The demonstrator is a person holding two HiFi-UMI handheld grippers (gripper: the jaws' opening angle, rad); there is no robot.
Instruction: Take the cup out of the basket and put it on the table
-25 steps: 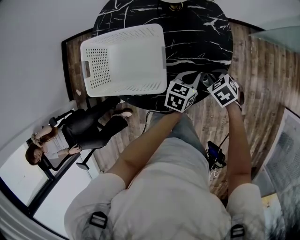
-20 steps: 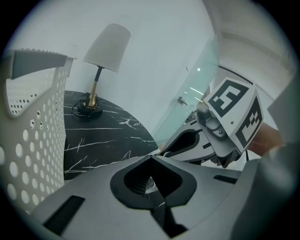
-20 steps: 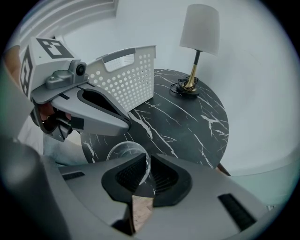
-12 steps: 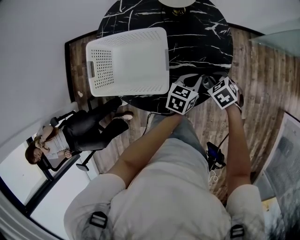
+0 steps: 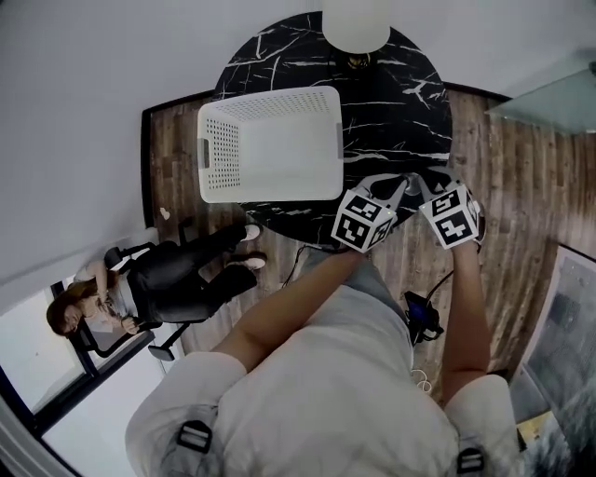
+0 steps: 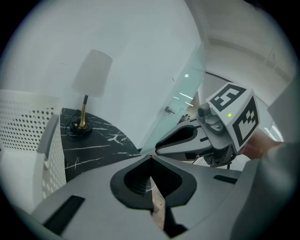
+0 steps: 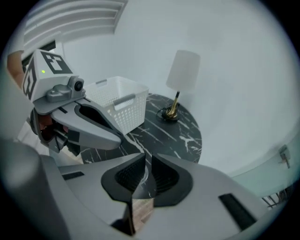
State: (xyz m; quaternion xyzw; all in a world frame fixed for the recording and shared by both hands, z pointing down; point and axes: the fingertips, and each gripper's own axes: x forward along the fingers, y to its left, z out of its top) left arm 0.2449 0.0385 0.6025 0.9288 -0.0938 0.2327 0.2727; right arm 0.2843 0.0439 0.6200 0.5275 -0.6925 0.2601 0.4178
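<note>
The white perforated basket [image 5: 270, 144] stands on the left half of the round black marble table [image 5: 391, 102]. No cup shows in any view, and what I see of the basket's inside looks bare. My left gripper [image 5: 399, 183] and right gripper [image 5: 430, 180] hover side by side over the table's near right edge, well right of the basket. In the left gripper view the left gripper [image 6: 150, 161] has its jaws together with nothing between them. The right gripper [image 7: 145, 164] also holds nothing, its jaws nearly touching.
A lamp with a white shade [image 5: 357, 23] and brass stem [image 7: 174, 107] stands at the table's far edge. A glass panel [image 6: 173, 108] lies to the right. A person sits in a chair [image 5: 140, 289] on the wood floor, left of the table.
The head view has shifted, so the table, basket and lamp sit lower and further right in frame. Both grippers stay together at the table's near edge, unchanged.
</note>
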